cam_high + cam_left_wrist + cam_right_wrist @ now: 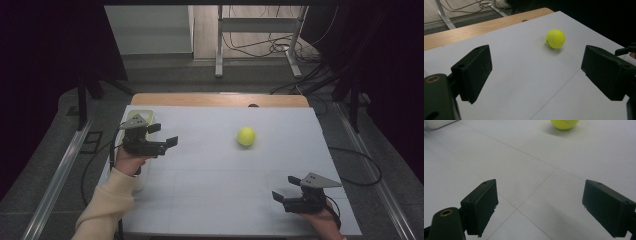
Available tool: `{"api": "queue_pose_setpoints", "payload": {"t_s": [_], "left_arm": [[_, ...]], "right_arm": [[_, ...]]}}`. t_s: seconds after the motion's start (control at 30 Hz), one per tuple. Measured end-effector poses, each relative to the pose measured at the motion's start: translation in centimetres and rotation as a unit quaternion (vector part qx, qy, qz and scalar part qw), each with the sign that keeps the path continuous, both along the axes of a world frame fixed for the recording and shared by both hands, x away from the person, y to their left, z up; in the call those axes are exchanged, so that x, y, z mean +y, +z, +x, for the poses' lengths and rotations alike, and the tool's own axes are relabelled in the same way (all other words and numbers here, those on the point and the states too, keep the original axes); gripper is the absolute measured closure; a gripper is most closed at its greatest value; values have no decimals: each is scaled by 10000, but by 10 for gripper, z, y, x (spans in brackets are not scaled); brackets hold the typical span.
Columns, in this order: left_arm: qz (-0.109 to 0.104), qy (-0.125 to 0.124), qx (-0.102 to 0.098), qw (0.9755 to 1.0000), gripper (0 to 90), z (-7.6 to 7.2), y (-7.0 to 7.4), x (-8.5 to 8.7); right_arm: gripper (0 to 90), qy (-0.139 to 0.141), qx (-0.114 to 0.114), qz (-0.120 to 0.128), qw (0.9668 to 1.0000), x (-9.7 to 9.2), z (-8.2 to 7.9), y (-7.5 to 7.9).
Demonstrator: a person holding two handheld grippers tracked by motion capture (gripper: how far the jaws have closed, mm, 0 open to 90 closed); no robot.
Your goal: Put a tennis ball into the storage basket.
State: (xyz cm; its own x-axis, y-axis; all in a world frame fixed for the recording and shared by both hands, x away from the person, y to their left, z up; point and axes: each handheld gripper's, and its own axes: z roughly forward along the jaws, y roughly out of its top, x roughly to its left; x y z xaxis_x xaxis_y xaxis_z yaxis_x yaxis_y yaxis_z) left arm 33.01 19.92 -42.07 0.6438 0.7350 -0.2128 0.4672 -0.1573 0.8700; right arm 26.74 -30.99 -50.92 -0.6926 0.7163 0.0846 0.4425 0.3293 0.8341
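Tennis ball (246, 136): yellow-green, one item, lying on the white table surface (225, 190) right of centre in the high view, in the upper half of the sheet. Touched by neither gripper. In the left gripper view the ball (555, 38) sits in the upper right of the frame, beyond the gap between the two black jaws, with a pale seam line visible. In the right gripper view the ball (564, 123) is cut by the top edge of the frame, right of centre, well apart from the jaws.

Left gripper (166, 135): held in a hand (129, 161) with a cream sleeve (102, 207), at the left of the high view, jaws pointing right toward the ball but well apart from it. Jaws stand wide apart with nothing between them; bare white surface shows in the gap.

Right gripper (283, 189): held in a hand (322, 218) at the lower right of the high view, near the bottom edge of the sheet, jaws pointing left. Jaws spread wide, nothing between them.

White tray-like object (141, 113): upper left corner of the sheet, partly hidden behind the left gripper; kind cannot be told.

Wooden table edge (220, 99): a strip above the white surface.
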Motion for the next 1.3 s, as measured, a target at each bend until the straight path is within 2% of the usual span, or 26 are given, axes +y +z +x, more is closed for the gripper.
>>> {"api": "queue_pose_setpoints", "payload": {"t_s": [0.43,0.73,1.3], "left_arm": [[-104,-226,-47,9997,106,-5,-3,-18],[-24,-402,-6,9992,105,-4,-7,-37],[57,-556,24,9984,106,0,-7,-59]], "right_arm": [[133,-1,8,27,10000,0,0,0],[133,-5,2,38,10000,0,1,1],[134,17,-2,15,10000,0,1,0]]}}
